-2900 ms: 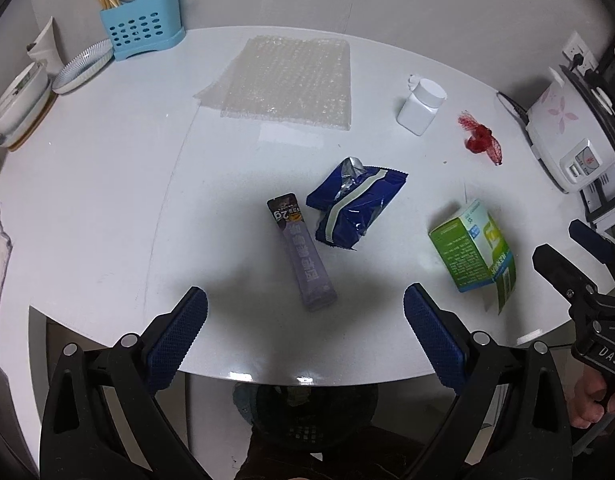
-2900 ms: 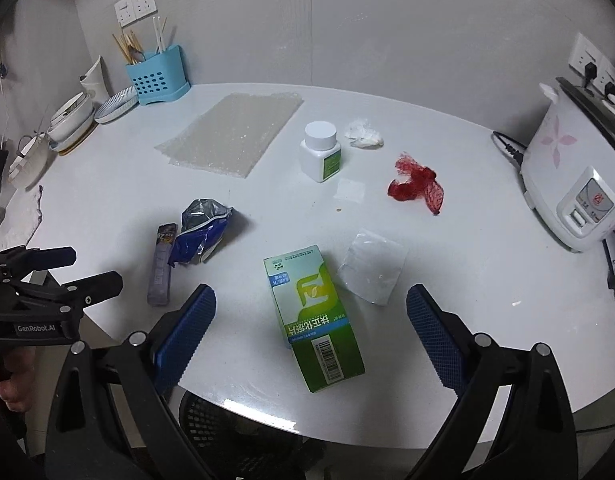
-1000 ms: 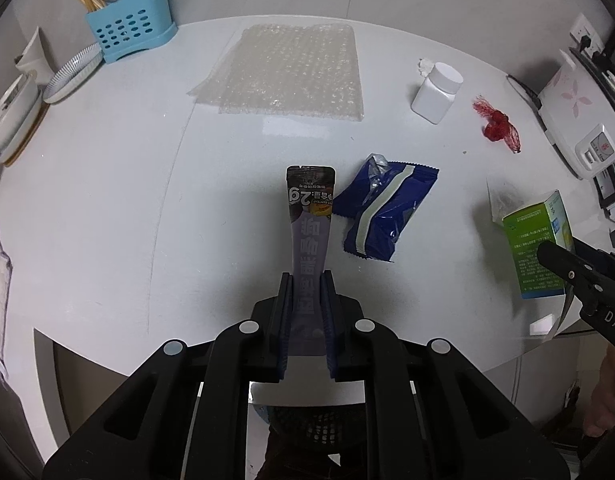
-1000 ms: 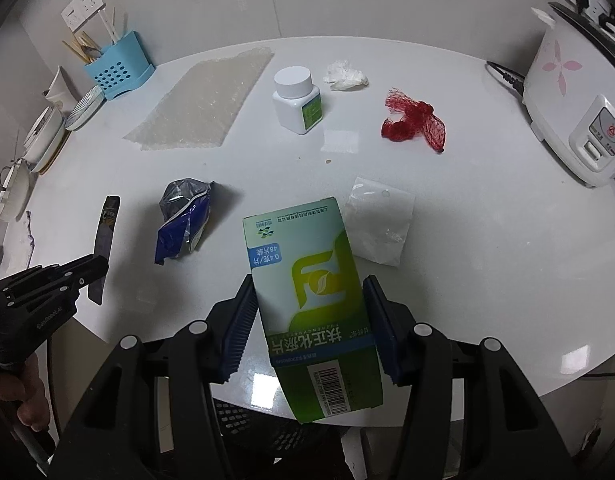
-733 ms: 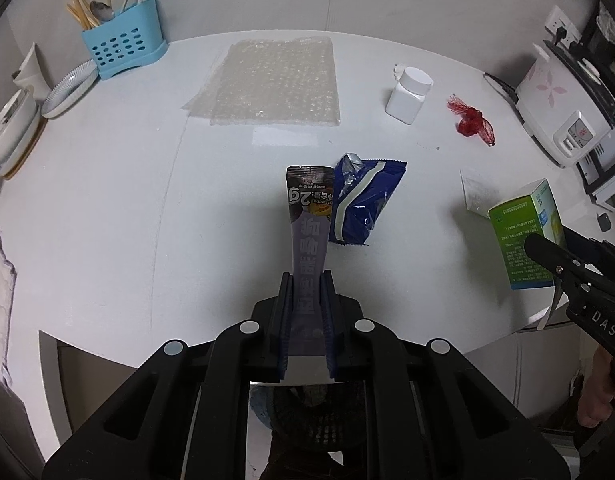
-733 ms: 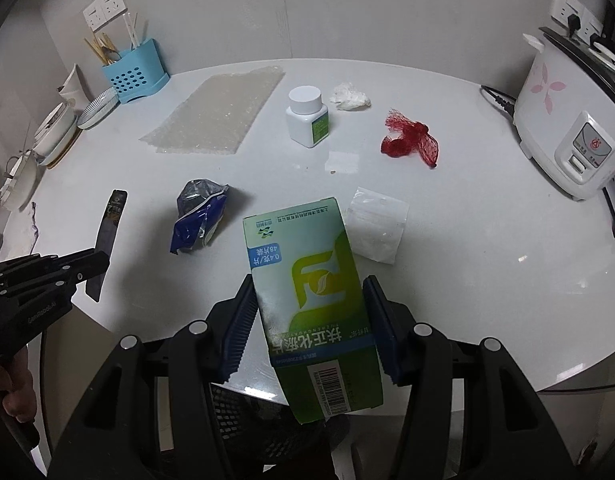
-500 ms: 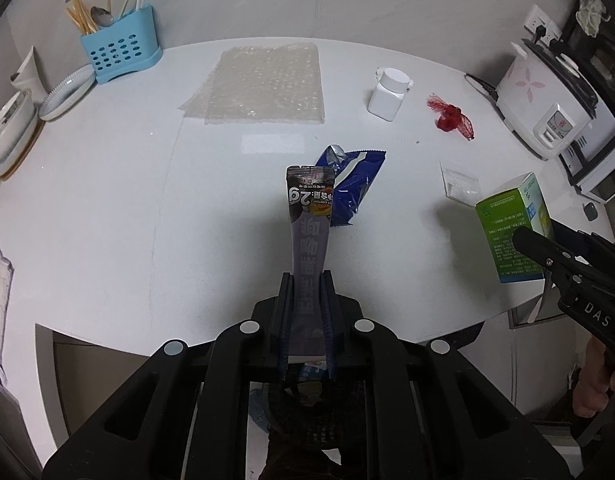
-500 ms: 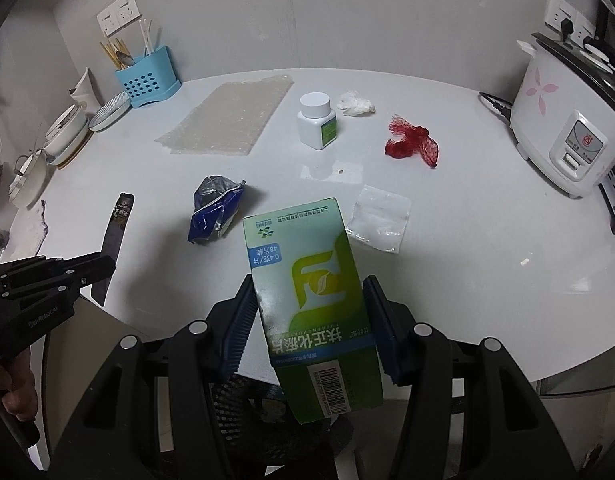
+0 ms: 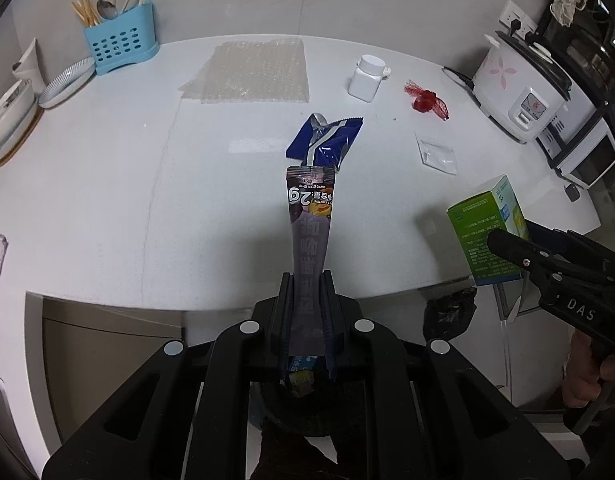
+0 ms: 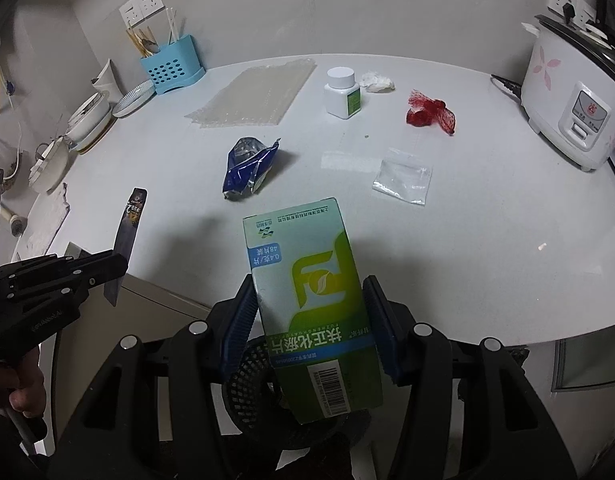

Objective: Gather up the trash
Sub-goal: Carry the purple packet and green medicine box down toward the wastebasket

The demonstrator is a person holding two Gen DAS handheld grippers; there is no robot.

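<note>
Sachet [image 9: 309, 240] pinched in left claw [image 9: 307, 292], tip fwd; green box [image 10: 311, 296] clamped betw. right claw [image 10: 309, 316] pads.

Table [image 9: 107, 200]: smooth, glossy white top, reflective. Sachet [image 9: 309, 216]: glossy printed film. Box [image 10: 307, 280]: printed card, slight sheen. Blue wrapper [image 10: 247, 168]: crinkled film, silver foil inside. Bubble wrap [image 9: 251, 72], far: clear, dimpled plastic. Bottle [image 10: 341, 94]: matt white plastic. Red net [image 10: 429, 114]: coarse mesh. Caddy [image 9: 121, 44]: perforated blue plastic. Gripper pads [image 10: 377, 320]: ribbed blue.
</note>
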